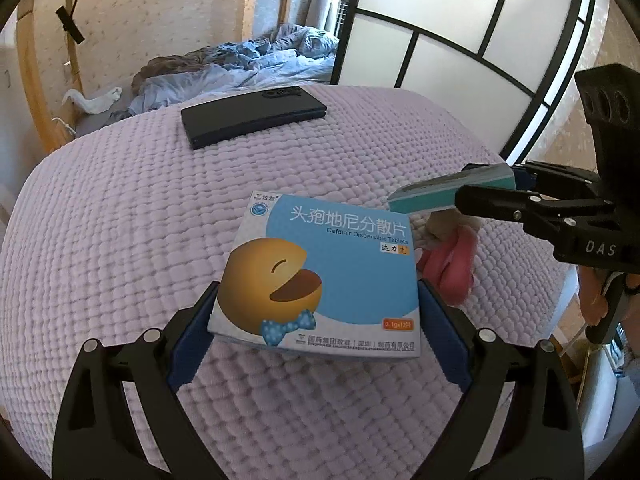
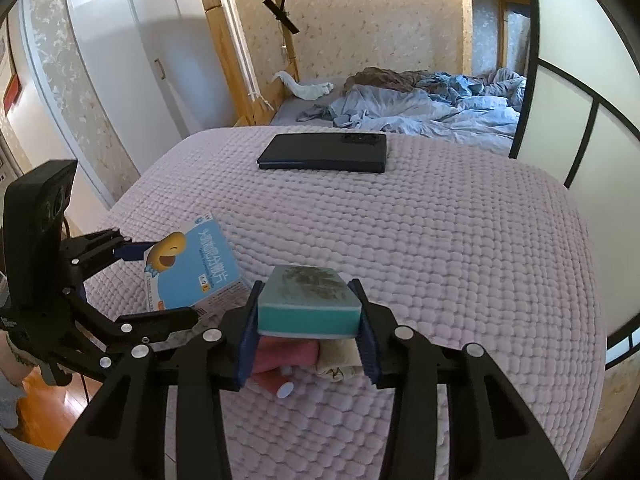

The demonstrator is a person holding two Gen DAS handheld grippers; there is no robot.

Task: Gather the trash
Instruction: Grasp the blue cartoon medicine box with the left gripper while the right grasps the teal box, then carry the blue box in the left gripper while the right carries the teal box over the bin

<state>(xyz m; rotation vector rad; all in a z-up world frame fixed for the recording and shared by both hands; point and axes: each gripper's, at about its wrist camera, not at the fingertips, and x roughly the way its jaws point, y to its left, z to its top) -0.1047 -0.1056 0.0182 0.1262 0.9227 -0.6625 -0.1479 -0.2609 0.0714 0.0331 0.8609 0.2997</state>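
1. my left tool pinches the flat blue-and-white cardboard tablet box by its sides, just above the lilac quilted bed cover.
2. my right tool clamps the teal rectangular sponge block — lifted over pink and beige scraps.
3. a dark slim phone lies well apart.

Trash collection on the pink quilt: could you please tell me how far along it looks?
Nothing looks binned yet; no bin shows. In hand: the left gripper clamps the Cefdinir tablet box, and the right gripper holds a teal sponge. Left: pink and beige cloths beneath the sponge. The dark phone on the quilt probably stays.
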